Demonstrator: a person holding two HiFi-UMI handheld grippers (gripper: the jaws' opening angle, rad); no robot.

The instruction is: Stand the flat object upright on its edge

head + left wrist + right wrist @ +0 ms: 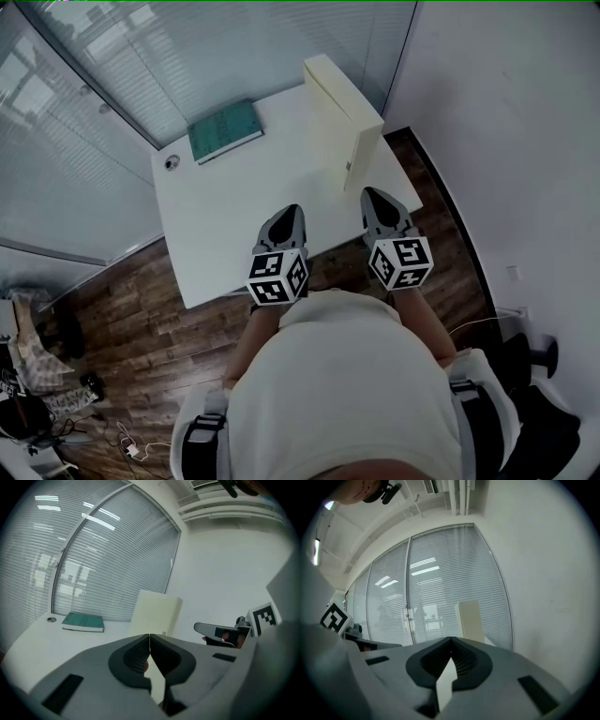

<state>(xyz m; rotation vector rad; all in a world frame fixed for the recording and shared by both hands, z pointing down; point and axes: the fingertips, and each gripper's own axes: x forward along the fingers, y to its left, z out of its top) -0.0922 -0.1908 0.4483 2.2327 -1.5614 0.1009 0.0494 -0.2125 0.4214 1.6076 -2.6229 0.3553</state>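
well, the biggest thing in the head view is the set of slatted blinds across the upper left, with dark wood floor at lower left. between them the white worktop runs from the middle of the frame toward the upper right. on its far right part, upper right of centre, a cream folder stands upright on its edge, touching neither tool. a green book lies flat near the far edge, to the upper left of the folder and well apart from it. the left tool hangs over the near edge of the worktop at frame centre; the left gripper view shows its jaws pressed together with nothing between them. the right tool is just to its right, below the folder in the frame, and the right gripper view shows its jaws closed as well, holding nothing. a small round cap sits at the worktop's upper-left corner.
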